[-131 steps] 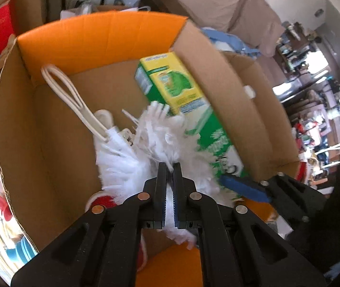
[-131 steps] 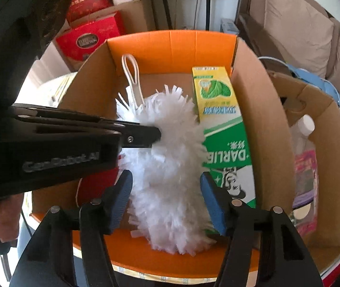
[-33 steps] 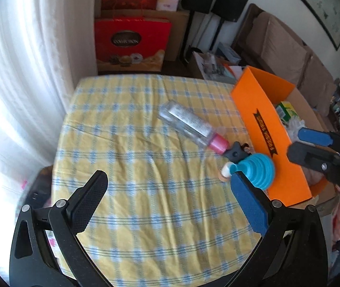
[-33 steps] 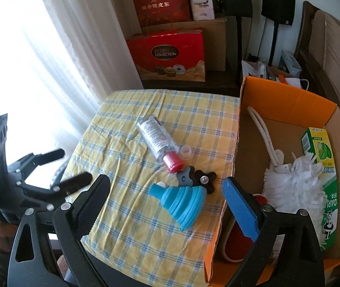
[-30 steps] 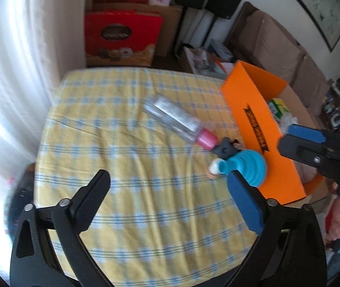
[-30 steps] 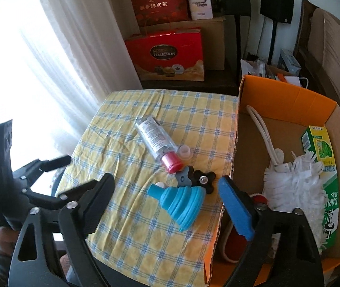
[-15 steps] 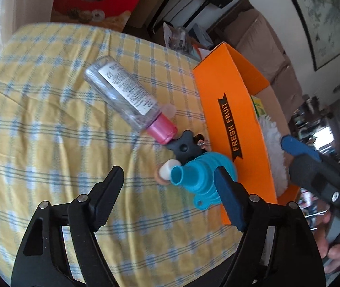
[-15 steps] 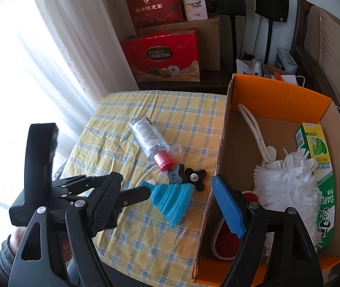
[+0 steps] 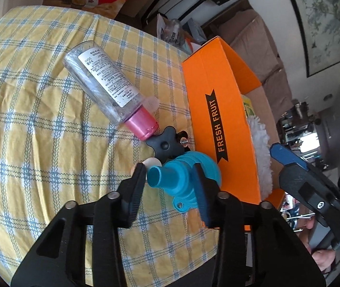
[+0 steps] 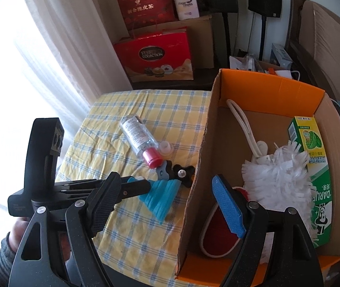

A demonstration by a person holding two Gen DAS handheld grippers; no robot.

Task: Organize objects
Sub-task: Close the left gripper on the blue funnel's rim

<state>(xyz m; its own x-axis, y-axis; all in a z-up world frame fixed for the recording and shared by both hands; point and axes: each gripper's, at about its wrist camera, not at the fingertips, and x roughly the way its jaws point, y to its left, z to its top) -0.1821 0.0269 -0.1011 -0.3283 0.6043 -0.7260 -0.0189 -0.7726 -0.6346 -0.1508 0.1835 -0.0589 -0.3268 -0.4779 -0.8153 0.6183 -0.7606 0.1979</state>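
- The left gripper (image 9: 170, 174) has dropped from above the yellow checked cloth (image 9: 38, 124) to the blue funnel (image 9: 181, 177). Its jaws have just been closing and now straddle the spout; whether they pinch it I cannot tell.
- The bottle (image 9: 107, 88) and black knob (image 9: 165, 146) lie just beyond the funnel.
- The box (image 10: 265, 91) holds a duster (image 10: 279, 174), green carton (image 10: 313, 167) and red brush (image 10: 217, 234).
- The right gripper (image 10: 167, 205) hangs spread, empty, over the box wall.
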